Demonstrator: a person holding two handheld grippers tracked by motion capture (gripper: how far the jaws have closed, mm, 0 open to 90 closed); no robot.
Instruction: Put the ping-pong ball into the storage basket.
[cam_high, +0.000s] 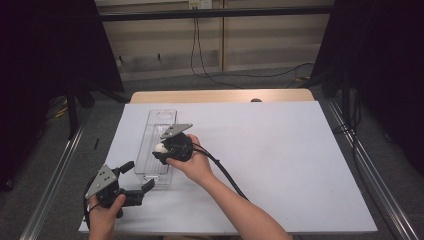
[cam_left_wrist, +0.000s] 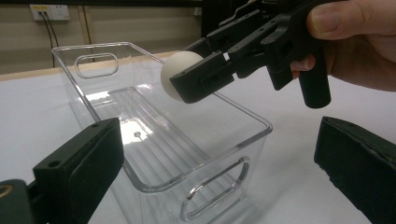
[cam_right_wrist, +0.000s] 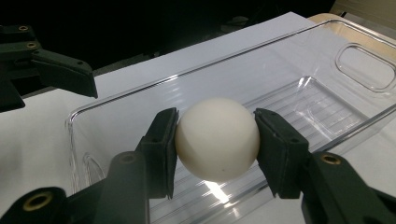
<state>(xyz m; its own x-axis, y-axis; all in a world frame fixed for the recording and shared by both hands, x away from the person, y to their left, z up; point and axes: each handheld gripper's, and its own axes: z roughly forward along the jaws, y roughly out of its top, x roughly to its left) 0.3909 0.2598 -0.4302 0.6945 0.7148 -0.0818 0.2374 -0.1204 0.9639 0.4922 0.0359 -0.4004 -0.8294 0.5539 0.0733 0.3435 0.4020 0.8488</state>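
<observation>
The right claw (cam_right_wrist: 217, 140) is pinching a white ball (cam_right_wrist: 217, 139), one black jaw pressed against each side of it, so that the ball sits squarely between the pads. In the high view this right claw (cam_high: 161, 150) is held over the near half of a clear plastic bin (cam_high: 150, 131), with the ball (cam_high: 159, 147) showing as a small white spot at its tip. The right hand (cam_high: 192, 162) wraps the claw's body from the right, and the forearm runs back and down to the bottom edge of the picture, crossing the white tabletop (cam_high: 280, 160) at a slant; a black cable trails from the claw along it. In the left gripper view the ball (cam_left_wrist: 180, 74) hangs above the open top of the bin (cam_left_wrist: 154, 140), clear of its ribbed floor and near the long right wall, and the thumb lies on top of the claw's body.

The left claw (cam_high: 137, 180) has its jaws spread wide with nothing between them. It lies low at the near left corner of the tabletop, just beside the bin's near end, pointing to the right and slightly away. The left hand (cam_high: 105, 212) grips it from below, the grey three-cornered plate on top facing up.

The bin stands lengthwise on the tabletop, its far handle slot toward the wooden edge.
</observation>
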